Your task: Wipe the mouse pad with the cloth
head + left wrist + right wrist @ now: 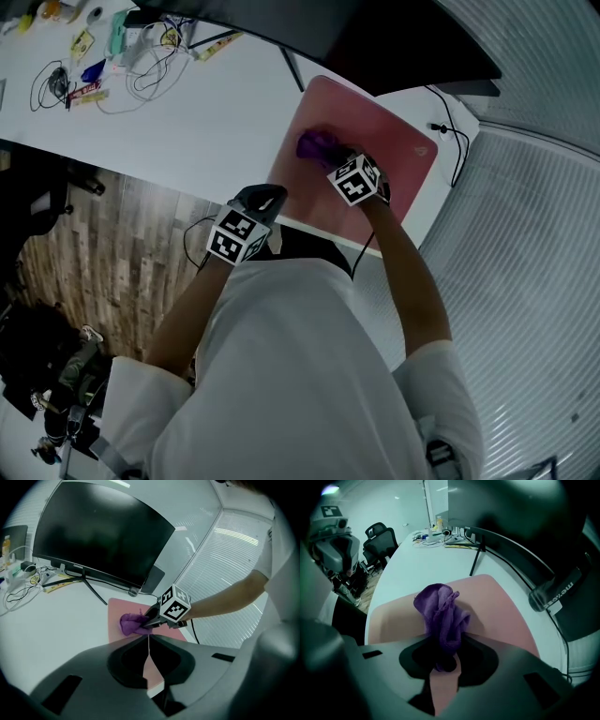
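A pink mouse pad [375, 141] [117, 613] [487, 597] lies on the white desk in front of the monitor. A bunched purple cloth [317, 145] [131, 623] [440, 613] rests on its left part. My right gripper [333, 157] [443, 660] is shut on the cloth and presses it onto the pad. My left gripper [267, 199] [147, 651] hovers at the pad's near edge, shut with nothing between its jaws.
A large dark monitor [103, 531] on a thin stand [91, 588] rises behind the pad. Cables and small items [112, 56] clutter the desk's left end. A black cable [450, 131] runs past the pad's right. Office chairs [379, 538] stand beyond the desk's end.
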A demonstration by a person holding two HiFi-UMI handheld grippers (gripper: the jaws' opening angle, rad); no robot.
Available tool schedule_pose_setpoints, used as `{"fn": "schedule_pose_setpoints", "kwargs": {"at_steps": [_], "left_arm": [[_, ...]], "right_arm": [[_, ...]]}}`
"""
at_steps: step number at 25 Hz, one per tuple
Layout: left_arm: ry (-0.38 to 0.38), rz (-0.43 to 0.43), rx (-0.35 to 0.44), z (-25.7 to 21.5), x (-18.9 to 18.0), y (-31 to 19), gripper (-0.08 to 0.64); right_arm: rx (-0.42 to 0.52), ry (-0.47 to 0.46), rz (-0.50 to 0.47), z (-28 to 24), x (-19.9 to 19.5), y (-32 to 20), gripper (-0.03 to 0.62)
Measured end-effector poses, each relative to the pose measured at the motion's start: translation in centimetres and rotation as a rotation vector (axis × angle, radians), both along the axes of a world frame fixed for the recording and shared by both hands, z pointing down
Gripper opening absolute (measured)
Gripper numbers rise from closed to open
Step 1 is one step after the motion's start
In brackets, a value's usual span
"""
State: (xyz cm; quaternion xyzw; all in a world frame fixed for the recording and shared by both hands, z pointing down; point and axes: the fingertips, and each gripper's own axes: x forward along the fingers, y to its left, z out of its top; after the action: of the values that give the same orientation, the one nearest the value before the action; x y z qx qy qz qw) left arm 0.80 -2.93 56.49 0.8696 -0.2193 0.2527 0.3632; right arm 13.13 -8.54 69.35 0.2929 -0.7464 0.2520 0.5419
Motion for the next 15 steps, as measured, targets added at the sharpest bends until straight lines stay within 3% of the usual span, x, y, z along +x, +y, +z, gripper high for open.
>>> {"fn": "schedule_pose_setpoints", "kwargs": {"at_steps": [15], "left_arm": [[-0.013,-0.047,-0.016,0.6,1.7,-0.7,0.023]], "right_arm": [[0.130,0.105,0.106,0.2,5.1,-9.0,0.110]]}}
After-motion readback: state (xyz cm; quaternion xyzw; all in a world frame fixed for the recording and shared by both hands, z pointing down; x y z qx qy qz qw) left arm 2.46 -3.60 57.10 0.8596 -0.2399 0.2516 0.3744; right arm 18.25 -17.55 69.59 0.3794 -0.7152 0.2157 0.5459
